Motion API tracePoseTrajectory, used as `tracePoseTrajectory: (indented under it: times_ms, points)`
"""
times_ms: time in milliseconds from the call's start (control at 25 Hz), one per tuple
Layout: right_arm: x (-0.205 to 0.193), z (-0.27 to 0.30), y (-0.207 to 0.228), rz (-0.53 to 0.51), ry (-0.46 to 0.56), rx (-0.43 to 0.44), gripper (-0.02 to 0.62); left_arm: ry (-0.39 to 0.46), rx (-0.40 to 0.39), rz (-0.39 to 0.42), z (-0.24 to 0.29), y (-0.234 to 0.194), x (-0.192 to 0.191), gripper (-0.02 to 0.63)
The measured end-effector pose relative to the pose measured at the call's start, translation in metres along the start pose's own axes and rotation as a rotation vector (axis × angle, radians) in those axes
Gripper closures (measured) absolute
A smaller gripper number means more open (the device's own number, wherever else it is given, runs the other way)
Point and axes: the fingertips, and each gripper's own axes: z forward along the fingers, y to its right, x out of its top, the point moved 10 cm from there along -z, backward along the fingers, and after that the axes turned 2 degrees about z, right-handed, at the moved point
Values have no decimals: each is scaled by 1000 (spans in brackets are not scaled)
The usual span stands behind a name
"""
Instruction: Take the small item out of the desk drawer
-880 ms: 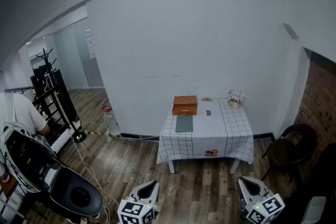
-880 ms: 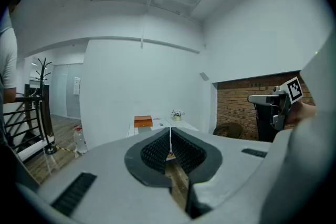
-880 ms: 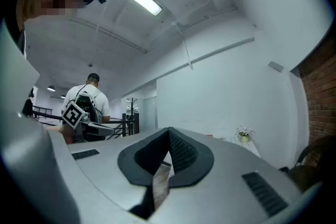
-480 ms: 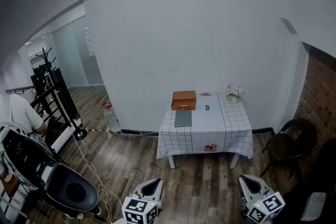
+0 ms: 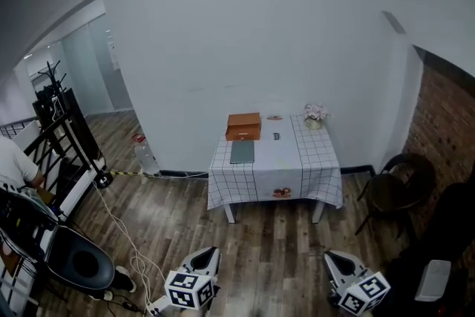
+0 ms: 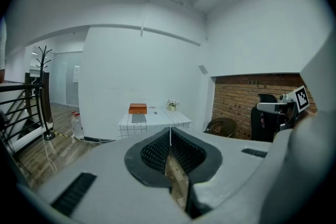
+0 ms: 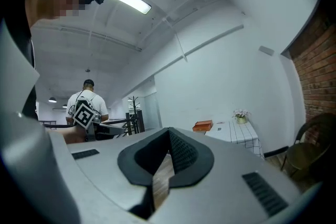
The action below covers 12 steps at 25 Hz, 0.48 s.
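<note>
Left claw (image 6: 169, 132) and right claw (image 7: 168, 132) both closed, empty, well short of the desk (image 5: 313, 158). Orange drawer box (image 5: 243, 127) at desk's back-left corner, looks shut. Small item not visible, presumably inside. 0 steps done: approach, open and grab all pending.

Left tongs (image 5: 208, 256) sit at seven o'clock in the head view, right tongs (image 5: 334, 259) at five — both empty, jaws pressed together, tips pointing toward twelve, well apart.

Grey left gripper (image 6: 169, 132) and right gripper (image 7: 168, 131), black-ribbed jaws.
</note>
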Motion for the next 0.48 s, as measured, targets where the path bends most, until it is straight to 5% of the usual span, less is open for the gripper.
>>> tracePoseTrajectory:
  times_ms: [480]
  points:
    - [3,-25,30,12,12,70,592,25,43,24,4,57,-4,589]
